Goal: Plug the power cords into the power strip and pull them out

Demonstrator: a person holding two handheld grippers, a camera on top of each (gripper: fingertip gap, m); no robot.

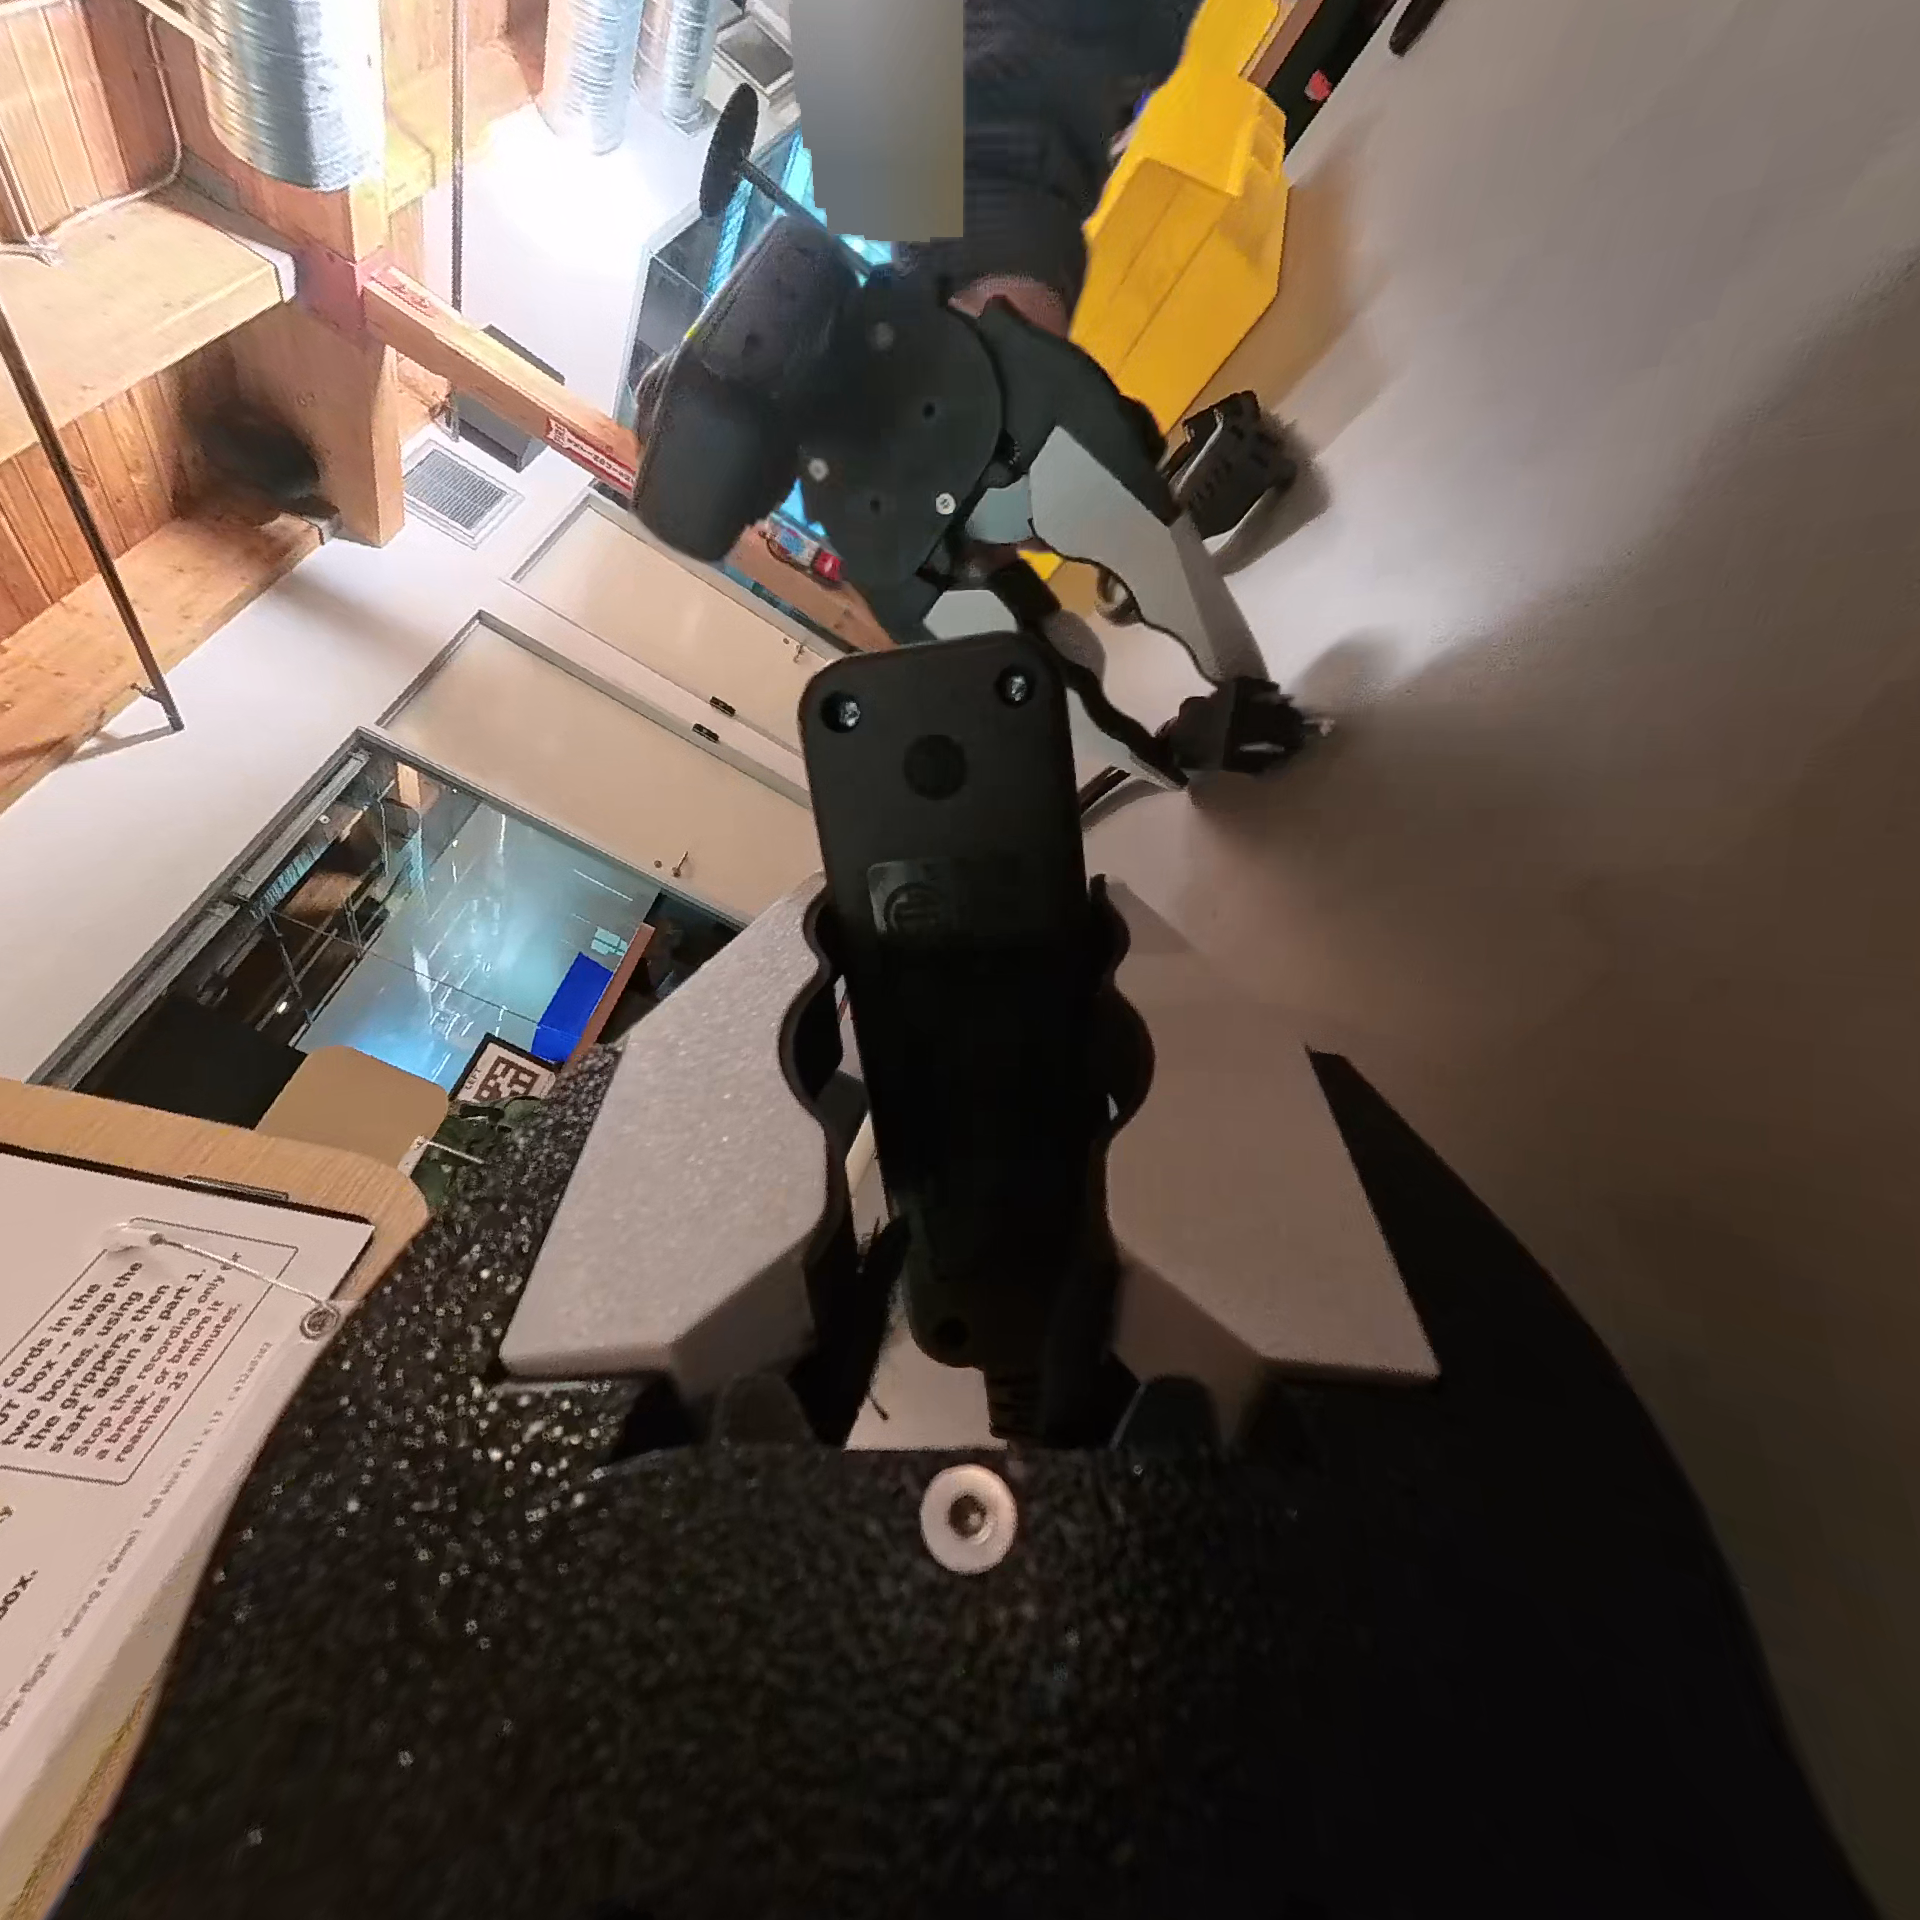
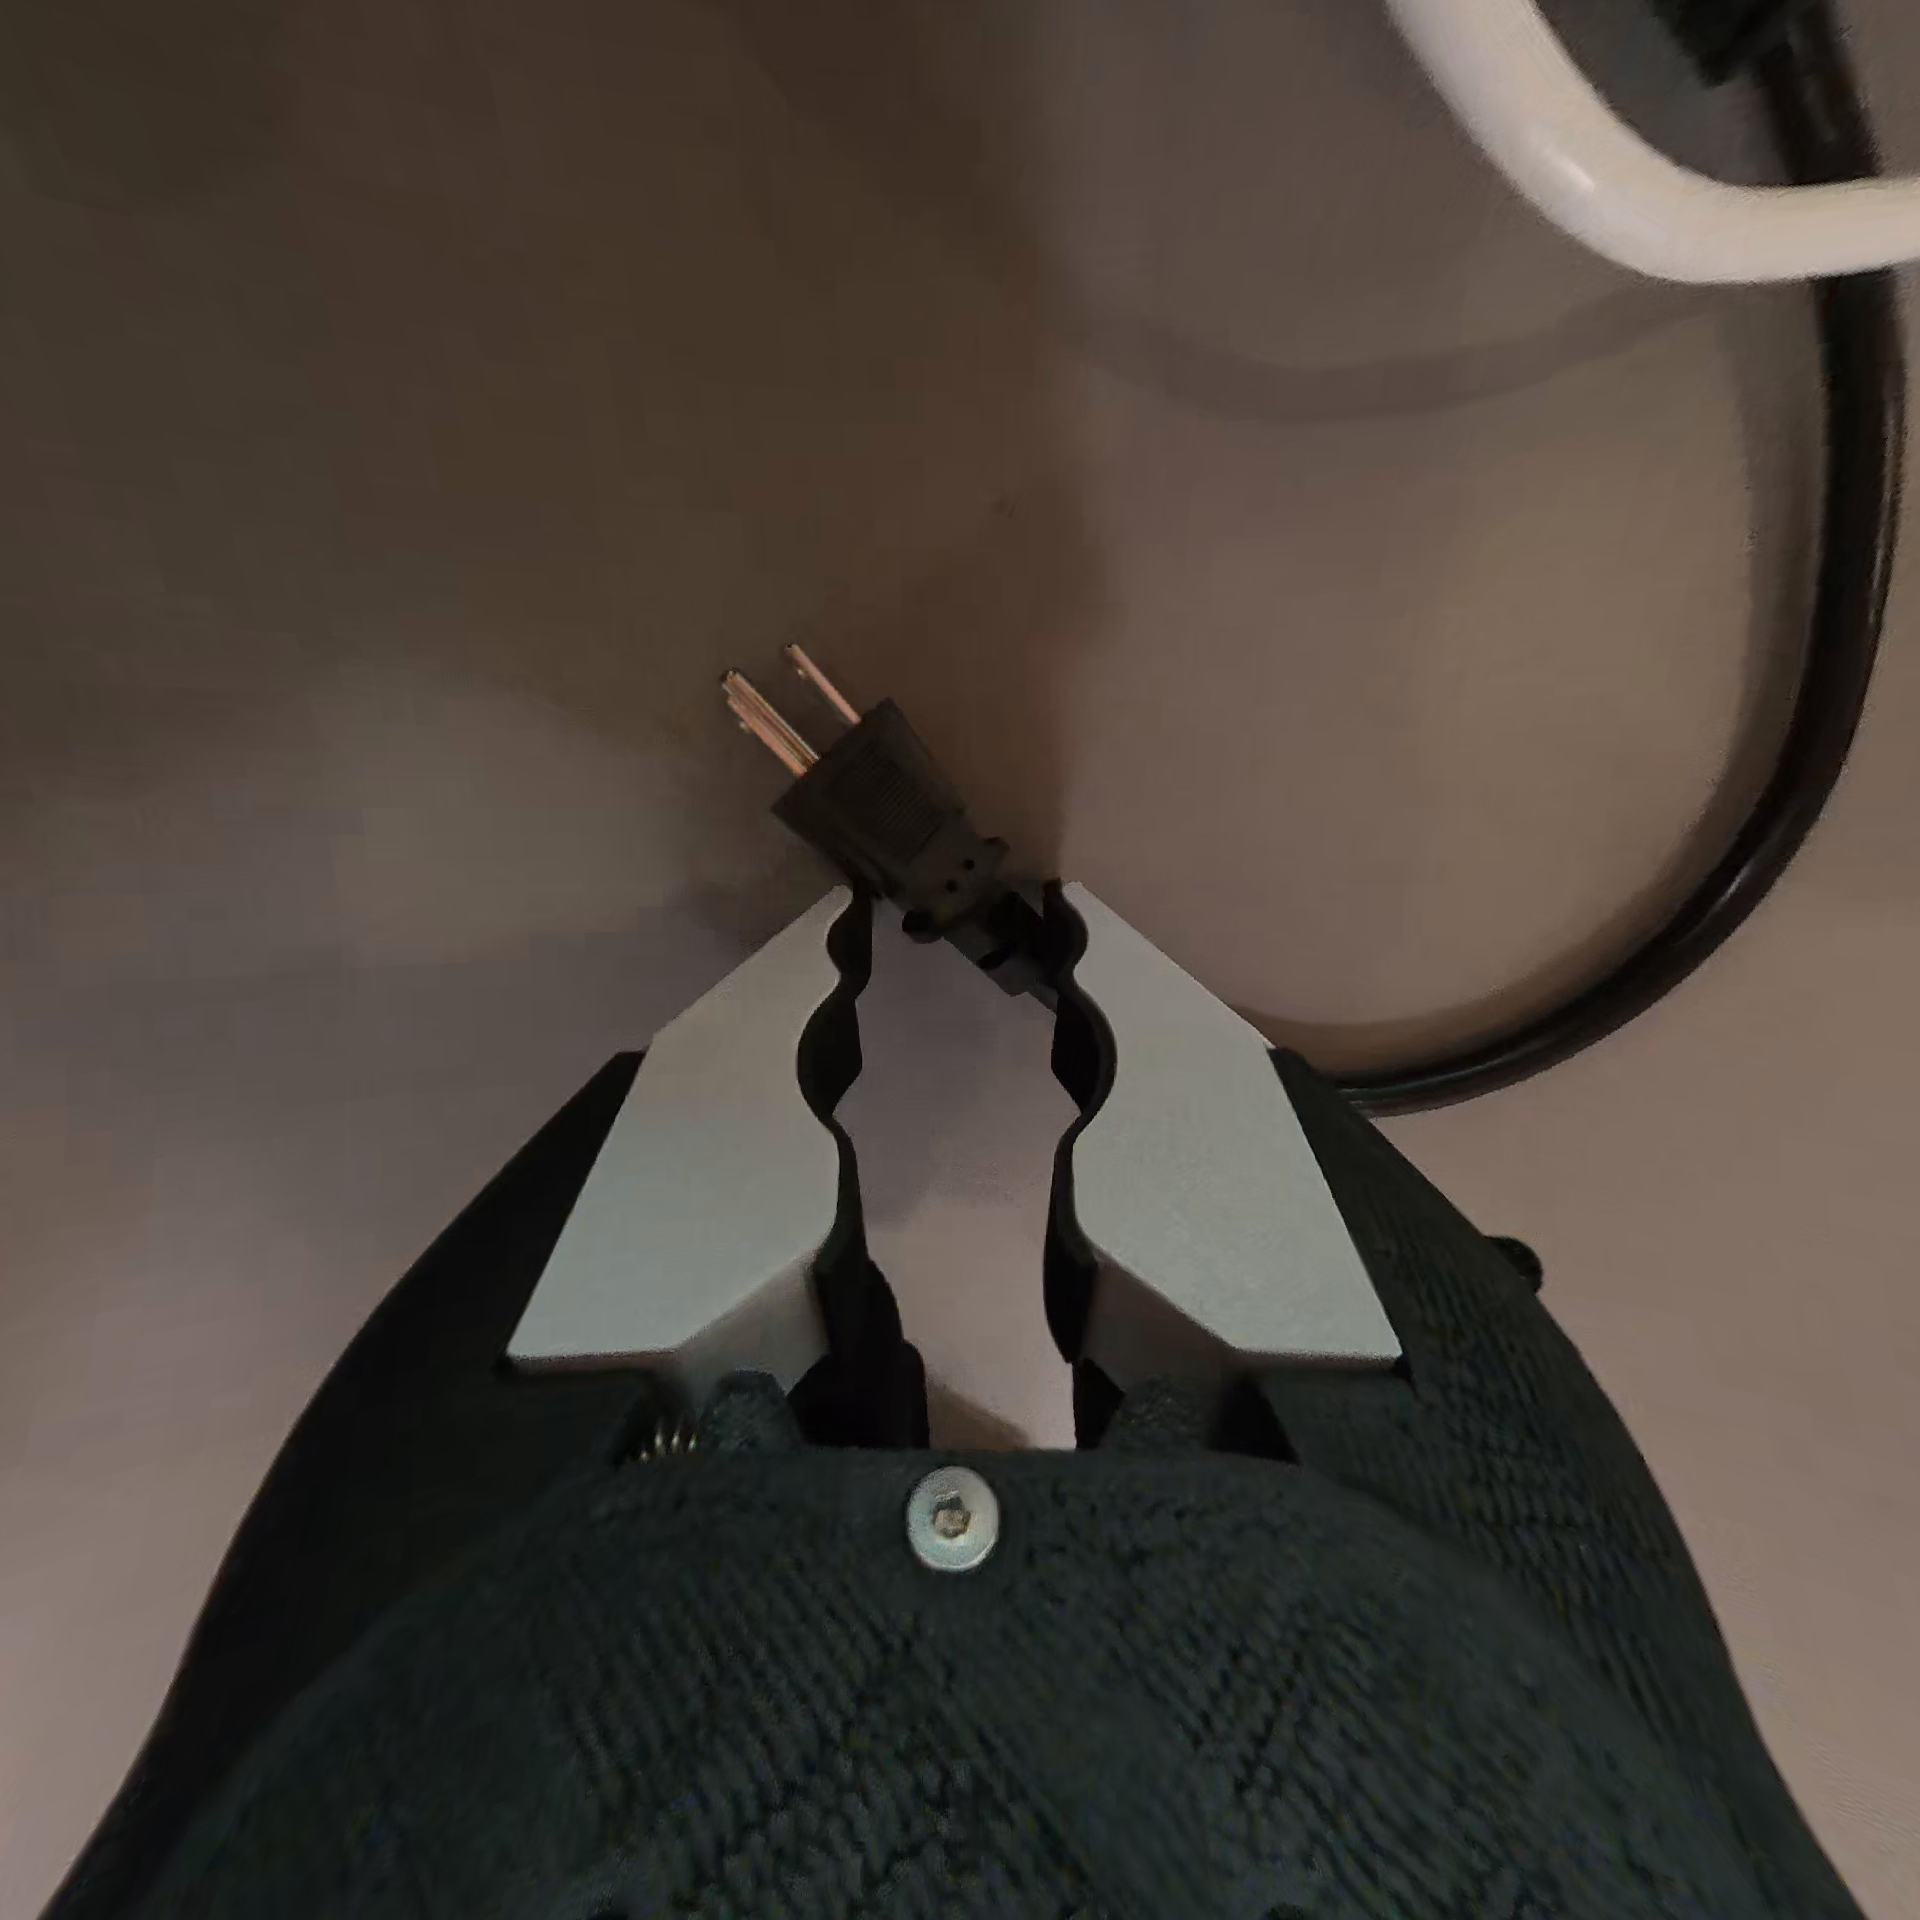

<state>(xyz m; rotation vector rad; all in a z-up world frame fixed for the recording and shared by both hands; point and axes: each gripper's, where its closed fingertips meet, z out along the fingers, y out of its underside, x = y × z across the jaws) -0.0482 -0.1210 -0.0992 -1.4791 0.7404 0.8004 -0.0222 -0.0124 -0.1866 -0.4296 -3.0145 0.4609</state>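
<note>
My left gripper [image 1: 961,904] is shut on a black power strip [image 1: 935,748], held off the table with its screwed back face toward the camera. In the left wrist view, my right gripper [image 1: 1216,727] reaches down to the white table [image 1: 1610,831] with a black plug [image 1: 1242,717] at its fingertips. In the right wrist view, my right gripper [image 2: 951,904] pinches the ribbed neck of the black three-prong plug [image 2: 883,790]. The prongs point away and to the left. Its black cord [image 2: 1839,623] loops off to the right.
A white cord [image 2: 1621,177] crosses the far right of the table. A yellow bin [image 1: 1174,239] and another black plug-like part [image 1: 1236,447] sit behind the right gripper. A person [image 1: 1029,125] stands there. A printed sheet on a wooden board [image 1: 125,1403] lies at the lower left. About 15 cm separates my left fingertips from my right.
</note>
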